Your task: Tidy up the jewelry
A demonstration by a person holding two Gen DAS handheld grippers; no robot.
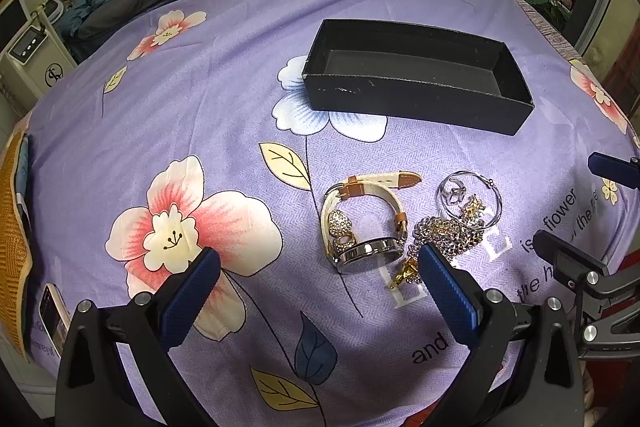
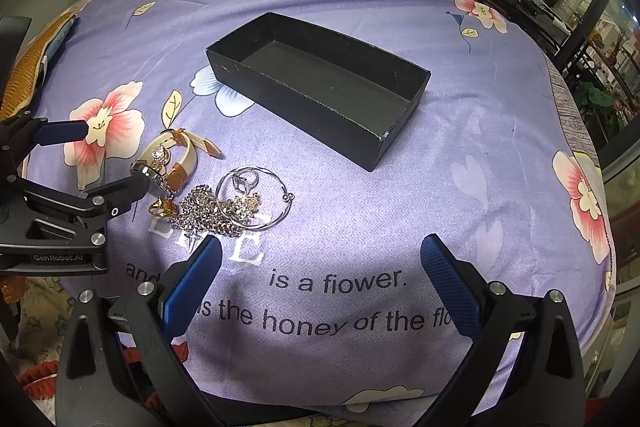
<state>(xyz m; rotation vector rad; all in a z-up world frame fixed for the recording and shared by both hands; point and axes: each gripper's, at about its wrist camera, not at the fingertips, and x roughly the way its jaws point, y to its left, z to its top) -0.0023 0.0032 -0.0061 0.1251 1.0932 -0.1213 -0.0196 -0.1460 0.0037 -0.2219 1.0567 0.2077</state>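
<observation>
Left wrist view: jewelry heap ahead of spread fingers

Left gripper (image 1: 318, 269) released, fingers wide, empty. Watch (image 1: 362, 223) lies just ahead between them on the purple surface (image 1: 200, 99). Chains (image 1: 452, 233) and bangle (image 1: 474, 199) tangled to its right. Black box (image 1: 416, 75) empty, beyond, long axis across. Right gripper (image 2: 320, 255) released too, heap ahead-left. Left looks nearer the watch.

Purple floral cloth (image 1: 200, 115) carries black box (image 1: 416, 99), watch (image 1: 362, 215), chains (image 1: 448, 235), bangle (image 1: 480, 199).
</observation>
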